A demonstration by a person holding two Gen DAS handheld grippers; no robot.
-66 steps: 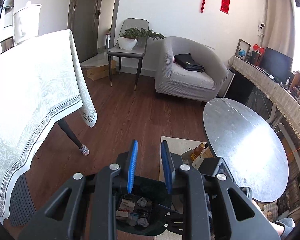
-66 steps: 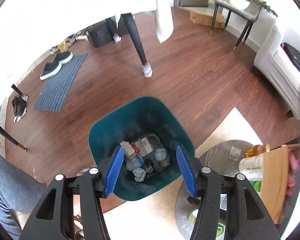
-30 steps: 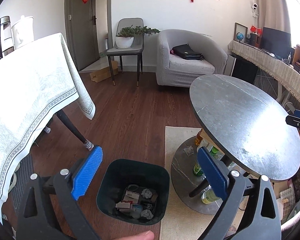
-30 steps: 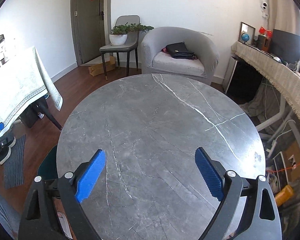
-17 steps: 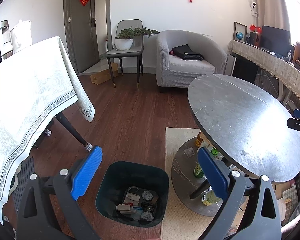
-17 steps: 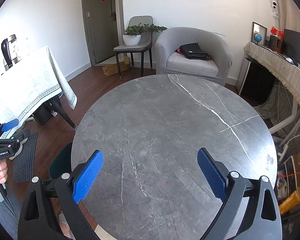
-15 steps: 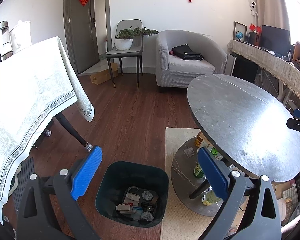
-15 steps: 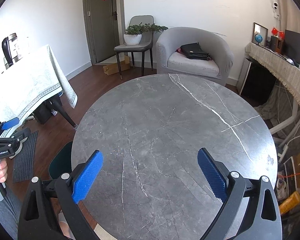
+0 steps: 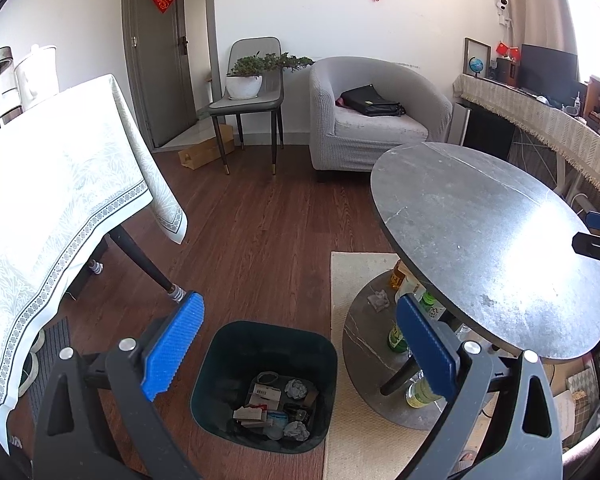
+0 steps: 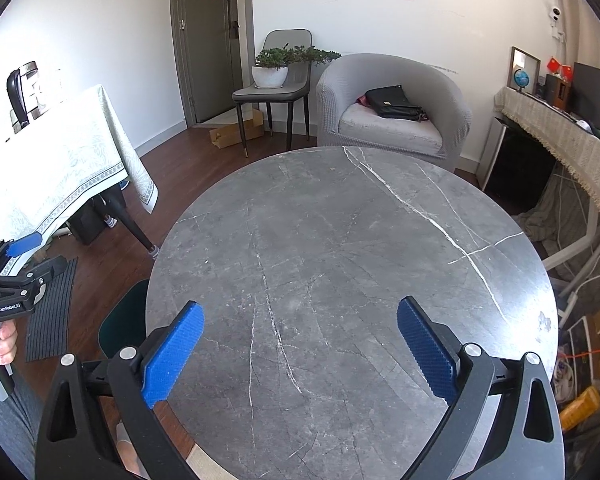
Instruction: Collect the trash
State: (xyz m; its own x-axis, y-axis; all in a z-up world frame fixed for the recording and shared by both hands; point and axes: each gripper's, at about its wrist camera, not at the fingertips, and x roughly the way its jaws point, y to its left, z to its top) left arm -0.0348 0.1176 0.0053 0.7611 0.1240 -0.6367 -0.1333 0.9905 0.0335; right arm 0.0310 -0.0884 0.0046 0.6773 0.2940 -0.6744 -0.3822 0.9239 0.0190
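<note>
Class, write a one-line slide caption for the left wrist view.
Open left claw above a dark teal plastic bin holding crumpled trash.

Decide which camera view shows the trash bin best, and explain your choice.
The left wrist view: the trash bin shows whole, its open top showing the trash inside. The right wrist view shows only a dark sliver beside the round table.

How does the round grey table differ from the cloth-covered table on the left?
The round grey table shows a bare marble-like top with pale veins; the cloth-covered table is hidden under a pale patterned cloth hanging over its edge. The round table has a lower shelf holding bottles; the cloth-covered one stands on slanted dark legs. Kettles stand on the cloth-covered table; nothing shows on the round one. Both stand on the wood floor.
</note>
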